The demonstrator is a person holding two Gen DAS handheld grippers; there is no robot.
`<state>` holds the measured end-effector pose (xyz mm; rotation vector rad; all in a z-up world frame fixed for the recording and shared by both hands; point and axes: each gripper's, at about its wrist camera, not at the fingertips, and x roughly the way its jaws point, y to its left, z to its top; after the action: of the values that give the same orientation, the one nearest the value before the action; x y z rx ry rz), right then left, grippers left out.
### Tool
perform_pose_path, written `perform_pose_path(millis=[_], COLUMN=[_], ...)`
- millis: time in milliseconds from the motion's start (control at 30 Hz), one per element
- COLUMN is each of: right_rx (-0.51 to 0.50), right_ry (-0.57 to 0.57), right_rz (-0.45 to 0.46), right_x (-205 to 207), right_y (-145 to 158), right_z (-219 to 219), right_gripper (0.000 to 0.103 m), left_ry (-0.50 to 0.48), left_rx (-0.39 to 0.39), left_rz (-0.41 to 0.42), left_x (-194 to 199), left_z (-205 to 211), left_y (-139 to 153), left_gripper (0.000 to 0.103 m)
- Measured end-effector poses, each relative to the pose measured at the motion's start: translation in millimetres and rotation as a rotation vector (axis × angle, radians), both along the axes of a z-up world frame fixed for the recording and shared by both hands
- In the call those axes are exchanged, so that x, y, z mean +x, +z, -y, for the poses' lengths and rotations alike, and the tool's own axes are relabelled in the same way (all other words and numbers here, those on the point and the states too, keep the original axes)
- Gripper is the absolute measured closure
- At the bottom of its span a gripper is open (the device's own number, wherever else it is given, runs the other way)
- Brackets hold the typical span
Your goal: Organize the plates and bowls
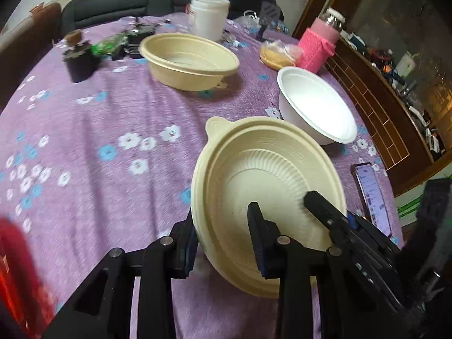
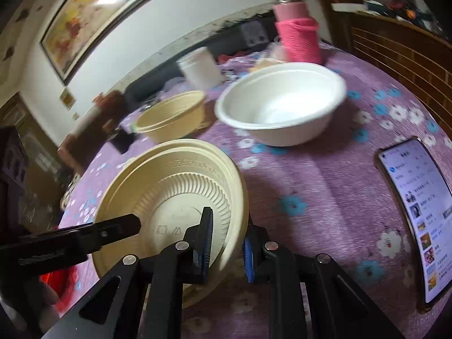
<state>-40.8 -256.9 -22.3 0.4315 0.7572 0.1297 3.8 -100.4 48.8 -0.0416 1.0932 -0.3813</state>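
A ribbed beige plate [image 1: 254,169] with a small tab on its rim stands tilted above the purple flowered tablecloth [image 1: 99,118]. My left gripper [image 1: 221,214] is shut on its near left rim. From the right, a finger of the right gripper [image 1: 319,206] reaches onto the plate. In the right wrist view my right gripper [image 2: 228,220] pinches the right rim of the same beige plate [image 2: 169,186], and a finger of the left gripper [image 2: 124,224] comes in from the left. A beige bowl [image 1: 192,59] [image 2: 172,115] and a white bowl [image 1: 316,104] [image 2: 282,104] stand upright farther back.
A lit phone [image 1: 373,197] [image 2: 418,212] lies at the table's right edge. At the back stand a pink-sleeved bottle [image 1: 319,42] [image 2: 296,34], a white jar [image 1: 209,17], a bagged bun [image 1: 276,53] and a dark pot [image 1: 80,59]. Something red [image 1: 14,268] blurs at near left.
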Motion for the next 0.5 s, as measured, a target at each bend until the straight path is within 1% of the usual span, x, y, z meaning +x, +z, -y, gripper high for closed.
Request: perform_pose_path(millis=[133, 267, 400, 500], right_rx=[0.059, 0.098, 0.053, 0.031], right_ry=[0.06, 0.12, 0.224, 0.33], right_rz=[0.023, 0.041, 0.078, 0.096], right_x=[-9.5, -22.5, -29.4, -29.5], right_y=[7.9, 25.1, 52.6, 70.7], right_z=[-17.8, -48.6, -105.1, -159.6], right_gripper=[0.083, 0.082, 0.082, 0.082], left_ry=[0.017, 0.05, 0.129, 0.214], left_rx=[-0.024, -0.035, -0.057, -0.081], left_rz=[0.025, 0.071, 0.109, 0.136], left_x=[-23.8, -50.7, -76.6, -93.2], left_z=[-28.2, -63.6, -118.4, -167.8], left_y=[19.2, 36.5, 52.1, 61.3], left_gripper=[0.071, 0.071, 0.066, 0.064])
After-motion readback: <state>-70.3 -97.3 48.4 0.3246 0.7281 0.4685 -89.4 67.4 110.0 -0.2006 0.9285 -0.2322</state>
